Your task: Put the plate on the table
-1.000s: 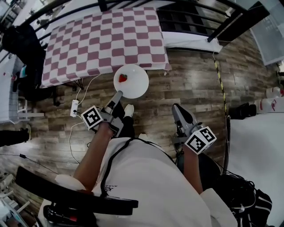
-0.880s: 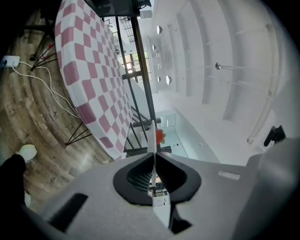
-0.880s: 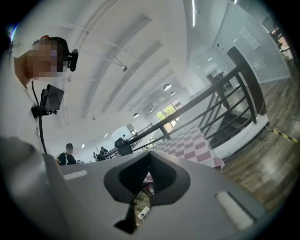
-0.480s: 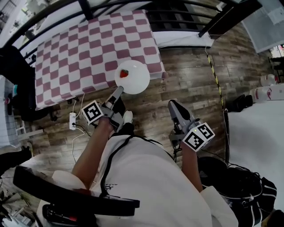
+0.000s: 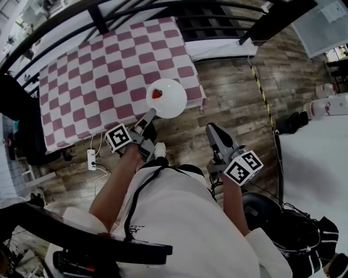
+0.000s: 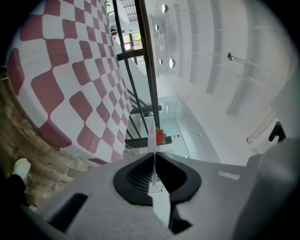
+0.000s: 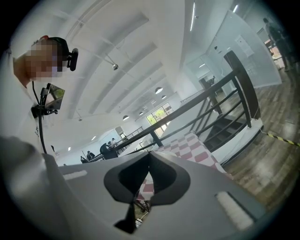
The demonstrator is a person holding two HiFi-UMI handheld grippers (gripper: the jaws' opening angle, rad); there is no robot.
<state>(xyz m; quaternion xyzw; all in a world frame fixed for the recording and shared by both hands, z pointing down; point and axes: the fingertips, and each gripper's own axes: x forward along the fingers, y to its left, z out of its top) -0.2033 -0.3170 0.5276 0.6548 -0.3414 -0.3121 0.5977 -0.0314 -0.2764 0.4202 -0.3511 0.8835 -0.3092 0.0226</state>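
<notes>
We list: one round, smooth white plate (image 5: pixel 171 104) bearing one red strawberry (image 5: pixel 157 94), rim pinched in left gripper (image 5: pixel 150 114) at the checked-cloth table (image 5: pixel 98 76) near edge; right gripper (image 5: pixel 213 130) jaws together, empty.

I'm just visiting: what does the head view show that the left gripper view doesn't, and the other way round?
Only the head view: the whole round plate near the edge of the checked table, the person from above, and the right gripper. Only the left gripper view: the fingers shut on the plate's thin rim, seen edge-on, plus ceiling lights. Both: the plate, its strawberry, the table and the wooden floor.
</notes>
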